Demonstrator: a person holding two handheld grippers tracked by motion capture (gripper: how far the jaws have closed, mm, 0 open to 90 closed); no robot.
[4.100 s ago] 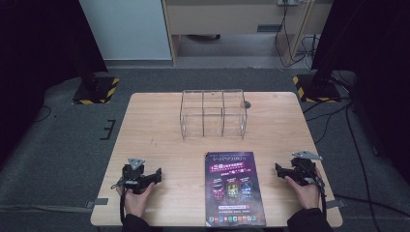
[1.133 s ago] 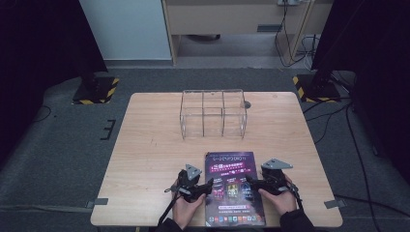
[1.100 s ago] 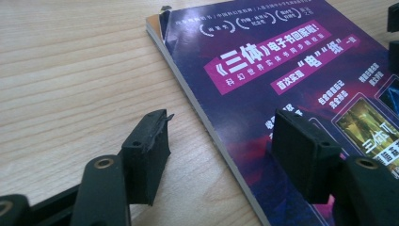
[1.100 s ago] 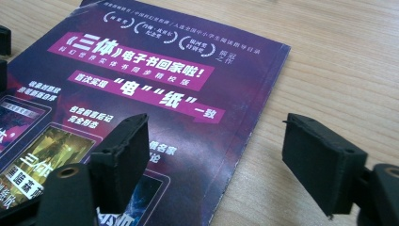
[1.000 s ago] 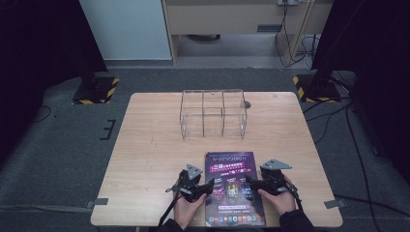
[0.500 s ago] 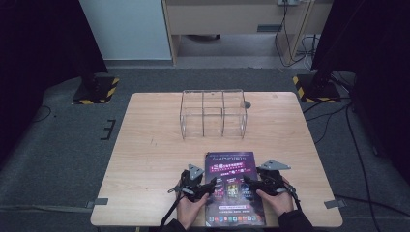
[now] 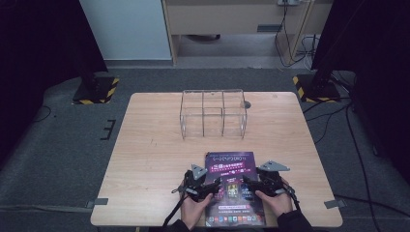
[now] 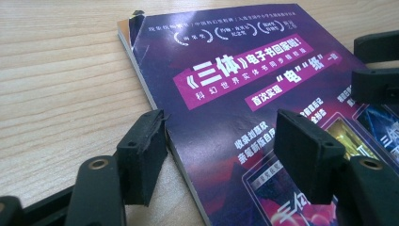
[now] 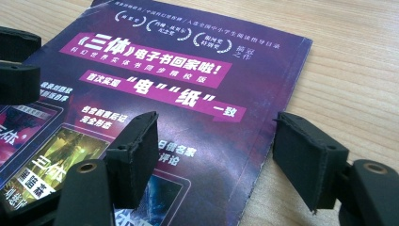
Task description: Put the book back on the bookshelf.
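Observation:
A purple paperback book [image 7: 234, 162] lies flat on the wooden table [image 7: 154, 159] near its front edge. My left gripper [image 7: 212, 186] is low at the book's left edge. In the left gripper view the jaws [image 8: 221, 141] straddle that edge of the book [image 8: 226, 70], one pad over the wood and one over the cover. They have just been opening and press on nothing. My right gripper [image 7: 247, 182] straddles the right edge of the book [image 9: 188, 56] the same way. Its jaws [image 9: 219, 141] closed a little within the last second and stand open.
A clear wire-framed rack [image 7: 212, 113] with compartments stands at the table's back middle. A small round fitting [image 7: 247, 104] sits in the tabletop behind it. Bare wood lies to the left and right of the book. Both hands come in over the front edge.
Both grippers have come inward from the table's left and right sides to the book's two side edges. Over the last second they have barely shifted. The book lies where it was.

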